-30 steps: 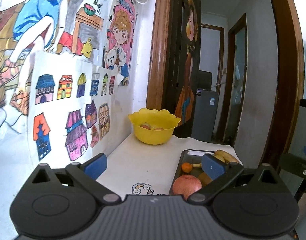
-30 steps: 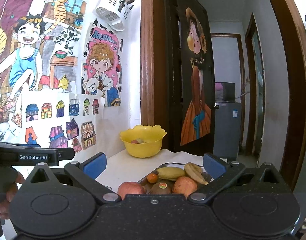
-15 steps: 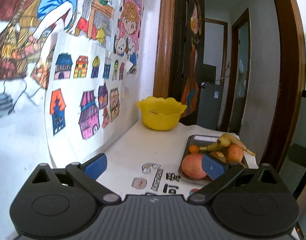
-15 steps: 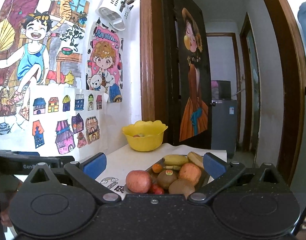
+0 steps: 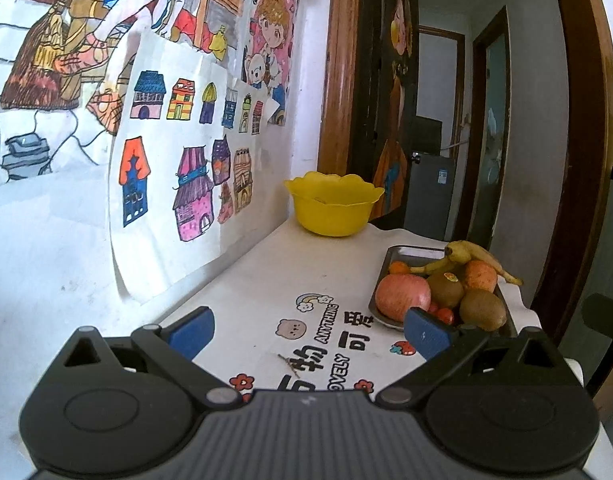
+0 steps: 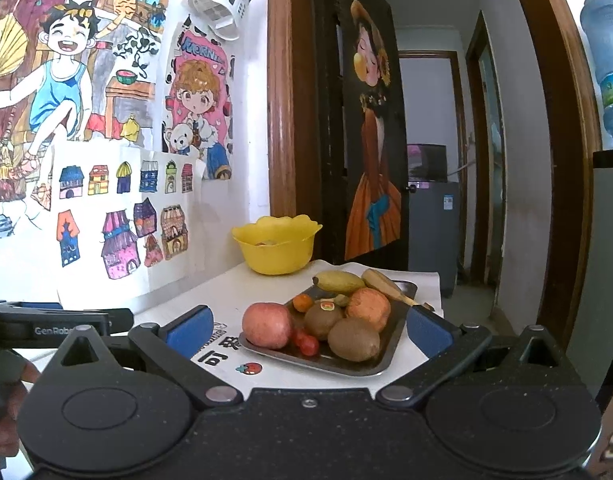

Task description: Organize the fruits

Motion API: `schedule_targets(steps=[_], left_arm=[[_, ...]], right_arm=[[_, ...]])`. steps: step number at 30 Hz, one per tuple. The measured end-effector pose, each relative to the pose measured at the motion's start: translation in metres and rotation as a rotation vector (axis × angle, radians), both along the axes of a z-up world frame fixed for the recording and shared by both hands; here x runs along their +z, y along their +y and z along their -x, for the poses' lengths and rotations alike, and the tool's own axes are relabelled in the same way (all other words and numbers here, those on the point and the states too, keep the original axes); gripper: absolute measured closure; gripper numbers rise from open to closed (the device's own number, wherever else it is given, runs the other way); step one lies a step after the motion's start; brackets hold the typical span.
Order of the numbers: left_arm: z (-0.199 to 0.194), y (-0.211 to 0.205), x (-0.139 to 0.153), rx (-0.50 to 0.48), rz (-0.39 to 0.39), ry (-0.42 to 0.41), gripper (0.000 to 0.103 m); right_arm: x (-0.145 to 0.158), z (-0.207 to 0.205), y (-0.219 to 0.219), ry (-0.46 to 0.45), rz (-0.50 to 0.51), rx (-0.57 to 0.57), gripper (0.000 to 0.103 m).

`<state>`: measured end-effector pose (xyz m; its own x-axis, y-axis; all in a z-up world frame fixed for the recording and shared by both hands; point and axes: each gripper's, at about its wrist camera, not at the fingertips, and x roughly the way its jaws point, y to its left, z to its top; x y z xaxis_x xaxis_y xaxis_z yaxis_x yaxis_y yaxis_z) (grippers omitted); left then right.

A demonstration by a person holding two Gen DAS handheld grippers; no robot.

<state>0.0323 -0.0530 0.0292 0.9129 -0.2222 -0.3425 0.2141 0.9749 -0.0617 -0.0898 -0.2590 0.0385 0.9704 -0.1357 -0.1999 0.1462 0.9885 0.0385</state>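
A metal tray (image 6: 388, 354) (image 5: 402, 251) on a white table holds a red apple (image 6: 266, 325) (image 5: 402, 296), two kiwis (image 6: 353, 339), an orange (image 6: 367, 307), bananas (image 6: 338, 281), a small tangerine (image 6: 303, 302) and cherry tomatoes (image 6: 306, 342). A yellow bowl (image 6: 276, 244) (image 5: 333, 204) with some fruit inside stands at the far end by the wall. My right gripper (image 6: 306, 330) is open and empty, just before the tray. My left gripper (image 5: 310, 330) is open and empty, over the table left of the tray.
The wall with drawings (image 5: 166, 152) runs along the table's left side. A wooden door frame (image 6: 290, 120) and dark door stand behind the bowl. The white tablecloth (image 5: 306, 280) has printed stickers. The left gripper's body (image 6: 58, 320) shows at the right view's left edge.
Both grippers have dropped lower and tilted down toward the table, bringing the tray and fruit fuller into view. Both stay open and empty.
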Motion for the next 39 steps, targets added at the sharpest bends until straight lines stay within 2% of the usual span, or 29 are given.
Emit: schedule_targets(steps=[6,16,39], left_arm=[[0.007,0.006,-0.014,-0.013,0.013,-0.013,0.0],[0.008,0.003,-0.041,-0.015,-0.007,0.024,0.0],[0.012,0.004,-0.047,0.0,-0.02,0.035,0.0]], right_arm=[[-0.018,0.003,0.003,0.022,-0.042,-0.01,0.001],[-0.046,0.006,0.01,0.05,-0.028,-0.021,0.001],[-0.063,0.001,0.0,0.106,-0.06,-0.093,0.001]])
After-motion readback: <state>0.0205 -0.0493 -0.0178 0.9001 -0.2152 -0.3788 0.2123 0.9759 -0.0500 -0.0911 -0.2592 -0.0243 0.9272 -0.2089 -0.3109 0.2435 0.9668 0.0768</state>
